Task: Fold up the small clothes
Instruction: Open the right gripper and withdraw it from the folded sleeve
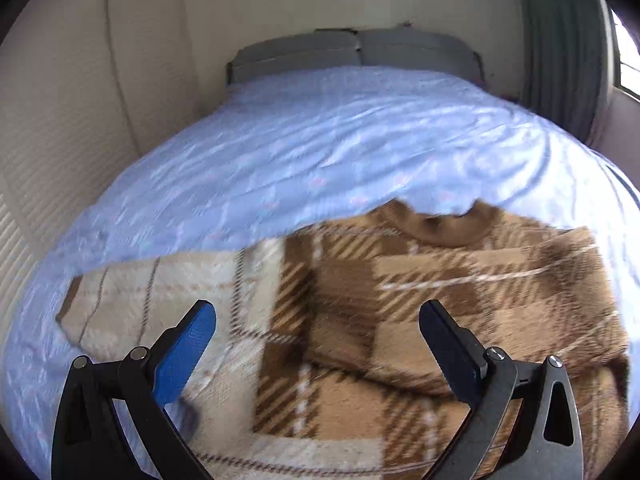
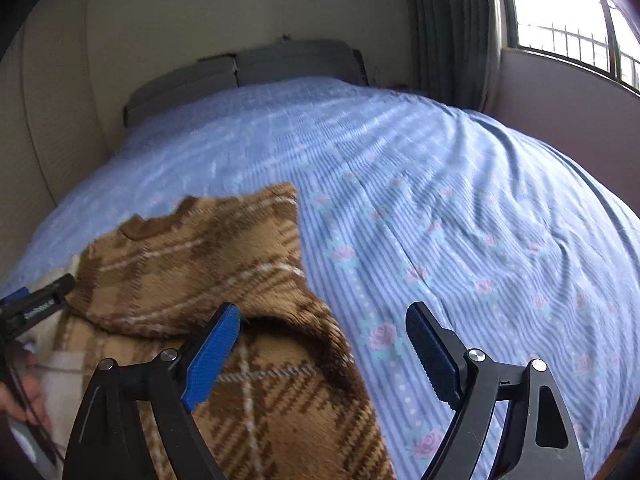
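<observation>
Brown-and-tan plaid knit, thick and fuzzy, makes up the small sweater (image 1: 420, 304), which lies flat on the bed near its foot, collar pointing toward the headboard; one sleeve (image 1: 460, 320) is already laid across the chest, while the other side spreads out pale cream at the left of the left wrist view; it looks soft, light and limp, likely to sag and slide from a shallow pinch, so I judge a deep bite on a doubled edge, at the shoulder seam or the hem corner, would hold best, with both sides lifted together to keep the fold square; the fuzzy nap should grip the pads well and nothing here is fragile; the left tool (image 1: 318, 340) hangs just over the chest with its jaws spread wide and nothing between them; the right tool (image 2: 322, 344) stands likewise spread and empty above the sweater's right edge, one finger over the knit and the other over bare bedding; the bedspread (image 2: 460, 220) is pale blue, striped, with pink roses, and creased, a yielding surface that may bunch under a dragged garment; beyond it a grey headboard (image 1: 356, 50) meets cream walls; a green curtain (image 2: 452, 20) hangs beside a bright barred window (image 2: 560, 12) at the right.
</observation>
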Demonstrator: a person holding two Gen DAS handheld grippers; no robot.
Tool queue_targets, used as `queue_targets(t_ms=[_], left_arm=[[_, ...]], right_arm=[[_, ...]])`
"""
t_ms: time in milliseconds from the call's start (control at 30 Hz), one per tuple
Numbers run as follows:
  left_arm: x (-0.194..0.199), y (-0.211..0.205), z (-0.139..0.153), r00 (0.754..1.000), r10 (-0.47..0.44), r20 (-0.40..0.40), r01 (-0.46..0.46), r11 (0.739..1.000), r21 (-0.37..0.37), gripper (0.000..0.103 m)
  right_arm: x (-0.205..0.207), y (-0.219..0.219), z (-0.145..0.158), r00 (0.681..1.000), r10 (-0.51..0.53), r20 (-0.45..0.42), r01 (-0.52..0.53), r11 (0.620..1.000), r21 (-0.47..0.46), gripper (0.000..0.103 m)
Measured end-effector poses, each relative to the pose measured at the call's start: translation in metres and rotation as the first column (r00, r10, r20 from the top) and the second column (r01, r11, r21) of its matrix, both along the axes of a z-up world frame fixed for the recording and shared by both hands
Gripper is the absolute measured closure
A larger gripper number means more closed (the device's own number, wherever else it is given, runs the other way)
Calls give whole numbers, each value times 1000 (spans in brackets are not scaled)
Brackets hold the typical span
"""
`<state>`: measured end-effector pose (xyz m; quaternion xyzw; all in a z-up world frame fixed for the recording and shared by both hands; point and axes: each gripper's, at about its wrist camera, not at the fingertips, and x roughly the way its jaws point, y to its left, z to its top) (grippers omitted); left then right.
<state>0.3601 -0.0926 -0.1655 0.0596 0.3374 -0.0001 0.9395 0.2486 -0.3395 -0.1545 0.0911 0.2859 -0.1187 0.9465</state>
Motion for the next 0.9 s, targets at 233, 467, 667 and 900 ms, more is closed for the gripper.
queue_targets(t_ms=[233,467,667,900], left_arm=[[16,-33,-13,988,-149,-36,148,989,-16,0],[32,-22,-52,977,-130,-166,121,990,-67,0],[32,-22,-49,978,-126,-169,117,991,-61,0],[12,8,-23,985,-81,-153,68,994,-88,0]], right_arm=[[73,13,2,985,170,-2,-170,985,40,23],[104,7,-48,964,210,-166,-185,971,152,27],[99,13,-57,961,213,-173,-198,975,101,27],[65,26,-19,978,188,-93,-183,981,66,27]])
